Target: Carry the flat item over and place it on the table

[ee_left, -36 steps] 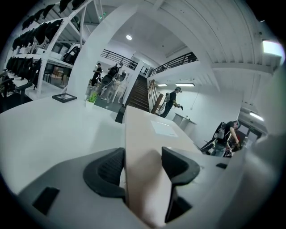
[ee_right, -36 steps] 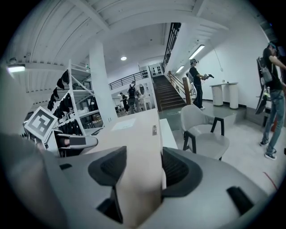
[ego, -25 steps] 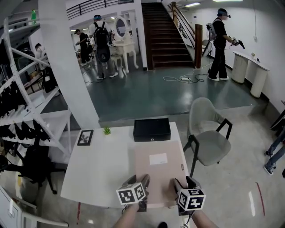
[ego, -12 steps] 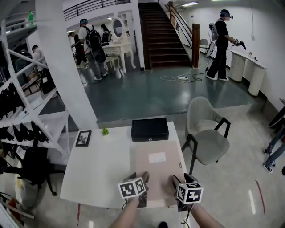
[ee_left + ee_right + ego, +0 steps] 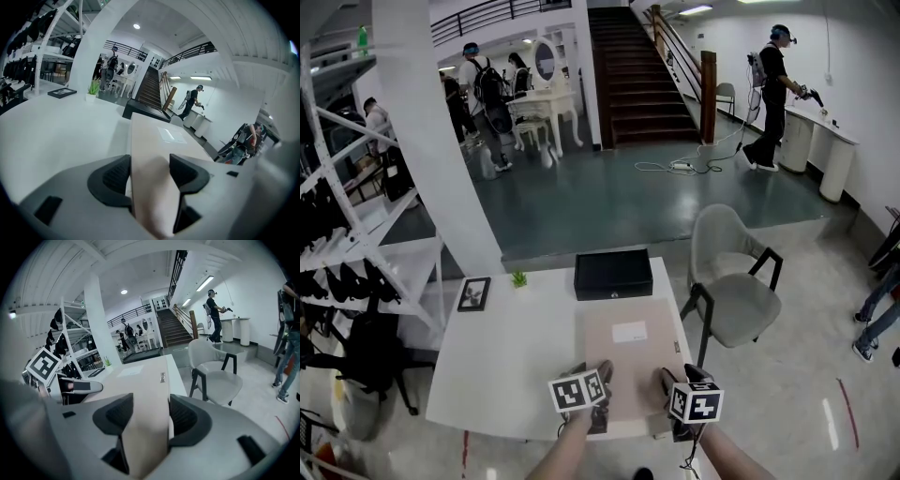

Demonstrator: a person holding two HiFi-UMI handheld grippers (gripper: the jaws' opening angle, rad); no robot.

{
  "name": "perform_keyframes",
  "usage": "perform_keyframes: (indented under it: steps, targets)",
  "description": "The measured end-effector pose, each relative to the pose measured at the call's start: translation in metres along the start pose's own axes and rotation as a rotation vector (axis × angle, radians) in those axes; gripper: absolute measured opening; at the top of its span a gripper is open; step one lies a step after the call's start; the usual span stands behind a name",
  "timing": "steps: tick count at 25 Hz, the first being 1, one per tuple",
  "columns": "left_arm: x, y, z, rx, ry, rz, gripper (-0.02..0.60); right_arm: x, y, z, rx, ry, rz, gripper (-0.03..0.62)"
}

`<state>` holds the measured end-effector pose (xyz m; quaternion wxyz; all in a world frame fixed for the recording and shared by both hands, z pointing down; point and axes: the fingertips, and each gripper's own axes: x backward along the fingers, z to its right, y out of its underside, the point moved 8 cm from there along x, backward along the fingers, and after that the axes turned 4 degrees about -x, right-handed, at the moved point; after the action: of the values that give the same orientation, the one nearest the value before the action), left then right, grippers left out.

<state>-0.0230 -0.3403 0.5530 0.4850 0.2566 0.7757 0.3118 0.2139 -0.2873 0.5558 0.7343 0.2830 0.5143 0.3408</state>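
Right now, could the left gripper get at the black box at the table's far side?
Probably not yet: the left gripper is shut on the near edge of the beige flat envelope, and the black box sits past its far end. Otherwise the way looks free.

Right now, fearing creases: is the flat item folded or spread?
Spread: the pink board lies flat on the table, left gripper and right gripper clamping its near edge.

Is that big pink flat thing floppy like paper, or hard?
Probably fairly stiff: the pink board runs straight out from the left gripper and right gripper, whose jaws pinch only its near edge, with no droop or wrinkle. It looks thin, so likely light. Its smooth face might slide easily on the white table.
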Motion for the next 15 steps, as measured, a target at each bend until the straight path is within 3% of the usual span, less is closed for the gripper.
perform_keyframes:
  steps: [15]
  targets:
    - [-0.011, 0.005, -0.004, -0.027, -0.018, -0.02, 0.267, -0.012, 0.009, 0.003, -0.017, 0.015, -0.037, 0.242]
